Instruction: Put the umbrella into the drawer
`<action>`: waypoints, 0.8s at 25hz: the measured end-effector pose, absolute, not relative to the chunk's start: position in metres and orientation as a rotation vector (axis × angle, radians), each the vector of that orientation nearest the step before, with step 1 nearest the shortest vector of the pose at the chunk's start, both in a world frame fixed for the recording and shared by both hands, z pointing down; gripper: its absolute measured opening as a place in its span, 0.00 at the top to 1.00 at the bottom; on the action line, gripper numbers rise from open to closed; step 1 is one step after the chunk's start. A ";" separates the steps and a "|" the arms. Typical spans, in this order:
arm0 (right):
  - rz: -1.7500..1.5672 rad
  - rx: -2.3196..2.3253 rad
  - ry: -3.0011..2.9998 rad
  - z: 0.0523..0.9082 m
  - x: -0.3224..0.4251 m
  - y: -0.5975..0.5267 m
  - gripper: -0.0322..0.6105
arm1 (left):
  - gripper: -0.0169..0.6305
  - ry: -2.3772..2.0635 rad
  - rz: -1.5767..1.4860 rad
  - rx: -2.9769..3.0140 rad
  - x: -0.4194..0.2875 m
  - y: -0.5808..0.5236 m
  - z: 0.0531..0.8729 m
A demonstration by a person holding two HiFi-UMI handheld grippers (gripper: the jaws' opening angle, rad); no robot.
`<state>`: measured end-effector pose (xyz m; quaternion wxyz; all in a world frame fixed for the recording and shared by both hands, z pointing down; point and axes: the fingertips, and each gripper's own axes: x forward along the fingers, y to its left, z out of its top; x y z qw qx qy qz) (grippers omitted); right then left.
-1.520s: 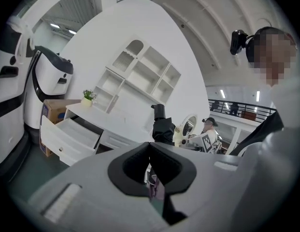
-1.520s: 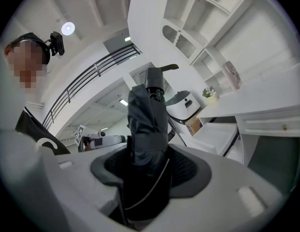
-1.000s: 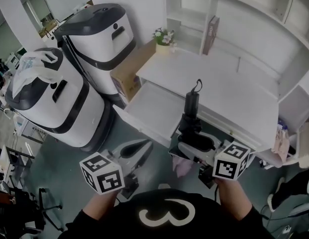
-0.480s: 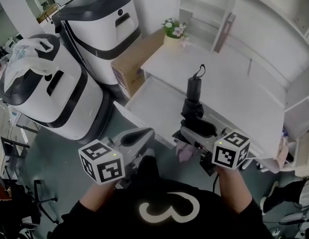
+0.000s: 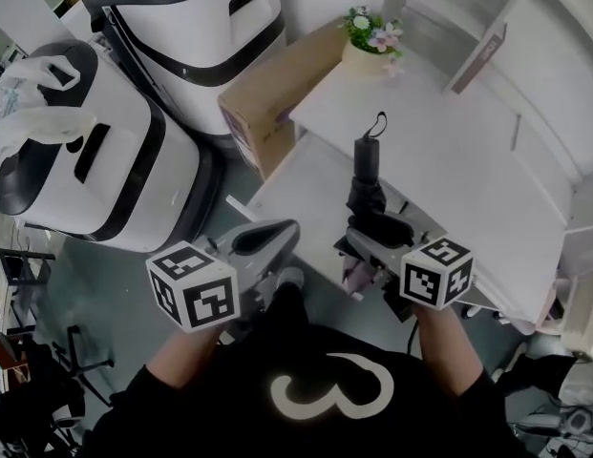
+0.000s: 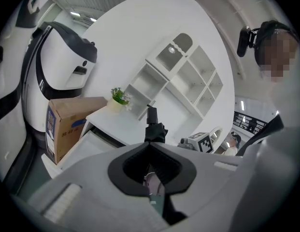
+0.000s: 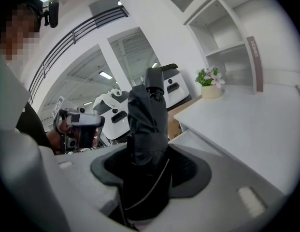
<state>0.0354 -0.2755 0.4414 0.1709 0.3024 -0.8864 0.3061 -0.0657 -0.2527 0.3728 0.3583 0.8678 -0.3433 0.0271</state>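
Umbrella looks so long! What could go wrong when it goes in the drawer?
1. The umbrella sticks far out past the jaws of the right gripper, which grip only its near end, so it may wobble or slip.
2. Its strap end points toward the desk, so it might knock the desk edge instead of going into the open drawer.
3. It probably has to be laid flat to fit.
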 end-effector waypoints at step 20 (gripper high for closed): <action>0.898 0.728 -2.144 0.623 -0.016 -0.336 0.59 | 0.97 -0.905 0.145 2.086 -0.119 -0.344 0.450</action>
